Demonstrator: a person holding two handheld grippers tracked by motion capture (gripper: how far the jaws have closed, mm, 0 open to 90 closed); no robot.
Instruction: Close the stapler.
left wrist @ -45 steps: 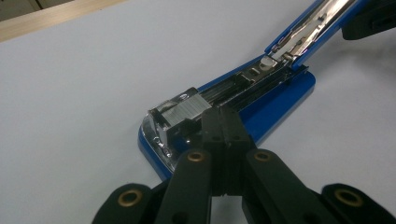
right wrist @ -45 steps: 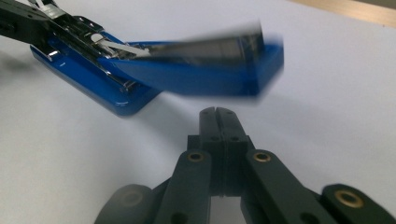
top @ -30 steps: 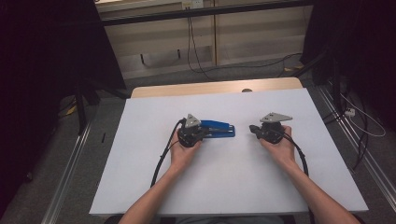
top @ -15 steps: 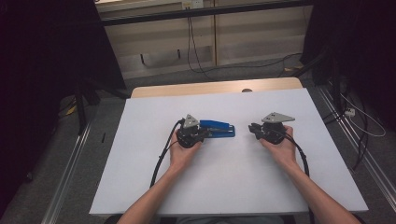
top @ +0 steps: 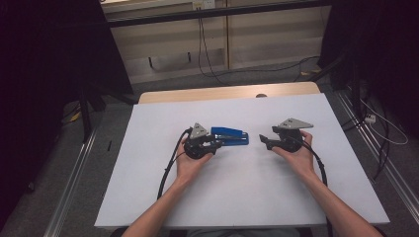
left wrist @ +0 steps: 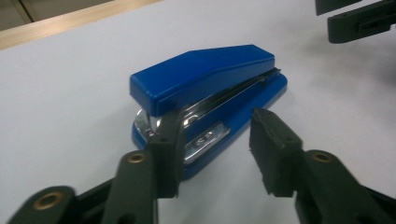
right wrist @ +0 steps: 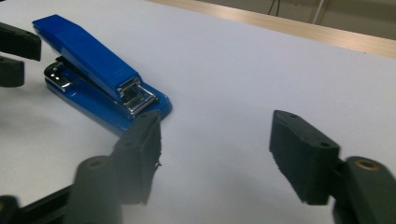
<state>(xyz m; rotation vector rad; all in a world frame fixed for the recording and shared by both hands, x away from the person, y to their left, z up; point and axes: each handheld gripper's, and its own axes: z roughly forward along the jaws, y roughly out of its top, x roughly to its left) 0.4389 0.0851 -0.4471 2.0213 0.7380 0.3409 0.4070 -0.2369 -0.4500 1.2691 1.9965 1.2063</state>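
Hiding stapler rear corner, left hand-held gripper, jaws apart

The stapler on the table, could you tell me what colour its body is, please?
The stapler is blue with shiny metal inner parts, clearest in the left gripper view.

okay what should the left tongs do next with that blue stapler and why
Probably ease the left tongs a little forward and close. They are open at the hinge end of the blue stapler, one jaw against its side and the other clear, so nothing grips it yet.
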